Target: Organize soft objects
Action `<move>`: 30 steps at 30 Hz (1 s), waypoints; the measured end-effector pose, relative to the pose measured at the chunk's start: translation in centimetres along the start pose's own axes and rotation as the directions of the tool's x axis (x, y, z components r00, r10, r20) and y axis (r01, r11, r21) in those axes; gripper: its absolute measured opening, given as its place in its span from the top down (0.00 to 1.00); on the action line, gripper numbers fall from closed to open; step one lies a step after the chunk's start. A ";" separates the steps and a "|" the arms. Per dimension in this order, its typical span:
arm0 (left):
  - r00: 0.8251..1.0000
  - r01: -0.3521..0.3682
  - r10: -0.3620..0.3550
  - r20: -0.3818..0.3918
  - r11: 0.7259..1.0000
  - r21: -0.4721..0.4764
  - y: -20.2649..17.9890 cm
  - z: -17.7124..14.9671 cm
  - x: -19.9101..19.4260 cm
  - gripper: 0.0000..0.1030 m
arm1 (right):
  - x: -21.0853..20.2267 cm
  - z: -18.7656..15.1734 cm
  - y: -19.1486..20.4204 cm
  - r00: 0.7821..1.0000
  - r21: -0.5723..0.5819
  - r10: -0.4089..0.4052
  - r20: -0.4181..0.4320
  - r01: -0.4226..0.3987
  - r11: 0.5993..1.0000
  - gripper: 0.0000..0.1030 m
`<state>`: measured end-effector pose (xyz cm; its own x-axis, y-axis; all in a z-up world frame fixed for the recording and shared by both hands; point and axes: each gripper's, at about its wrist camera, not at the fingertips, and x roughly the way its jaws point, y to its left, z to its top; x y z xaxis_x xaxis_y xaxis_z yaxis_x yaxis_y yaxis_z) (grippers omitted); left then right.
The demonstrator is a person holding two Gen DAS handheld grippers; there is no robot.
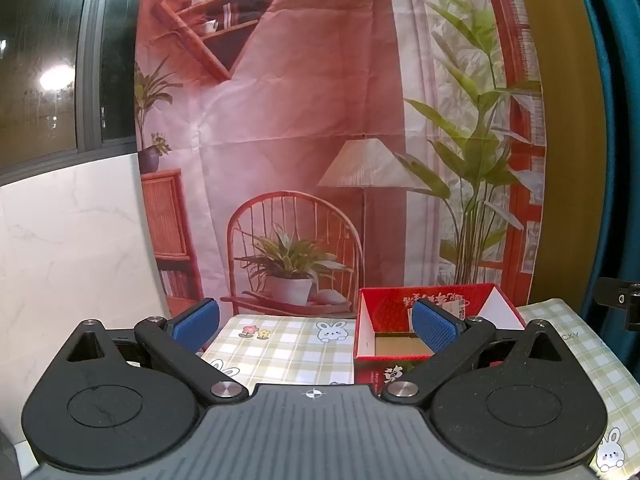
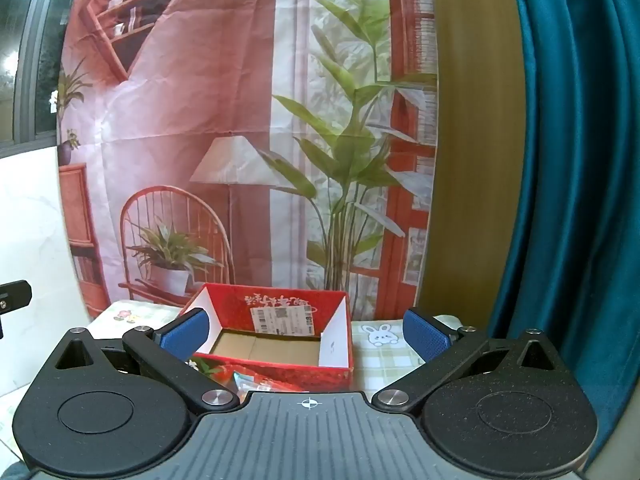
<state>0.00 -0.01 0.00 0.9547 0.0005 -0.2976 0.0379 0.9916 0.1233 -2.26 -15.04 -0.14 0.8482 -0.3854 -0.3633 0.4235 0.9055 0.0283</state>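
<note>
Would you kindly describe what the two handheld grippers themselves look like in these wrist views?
Both look identical. The left gripper and right gripper each have two blue textured pads on black linkage arms with silver pivot bolts. The arms swing from rounded black housings with raised circular caps. Between them sits a grey ribbed body bearing a small white crosshair mark. No cables or sleeves show.

Box [image 2: 280, 304]: red outside w/ pale script, white flaps, brown cardboard floor. Tablecloth [image 1: 288, 352]: green-white check, bunny + flower prints. Gripper pads [image 2: 424, 334]: blue, ribbed; arms black. Backdrop [image 1: 320, 120]: red-pink room print. Curtain [image 2: 568, 160]: teal.
</note>
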 end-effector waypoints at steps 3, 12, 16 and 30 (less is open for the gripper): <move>1.000 0.003 -0.003 -0.001 1.000 0.000 0.1 0.0 0.0 0.00 | 0.1 -0.1 -0.2 1.000 0.000 0.000 -0.001 0.000 1.000 0.00; 1.000 -0.002 0.002 -0.003 1.000 0.000 0.3 -0.2 0.2 0.00 | 0.1 0.0 0.0 1.000 -0.002 -0.001 -0.001 0.001 1.000 0.00; 1.000 -0.002 0.002 -0.004 1.000 0.000 0.5 -0.3 0.2 0.00 | 0.2 -0.1 -0.1 1.000 -0.001 -0.001 -0.002 0.001 1.000 0.00; 1.000 -0.002 0.002 -0.003 1.000 0.000 0.3 -0.3 0.2 0.00 | 0.1 0.0 0.0 1.000 -0.004 -0.002 -0.003 0.002 1.000 0.00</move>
<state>0.11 0.35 -0.33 0.9539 0.0027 -0.3002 0.0362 0.9916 0.1239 -2.13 -15.06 -0.20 0.8465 -0.3866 -0.3659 0.4238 0.9055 0.0236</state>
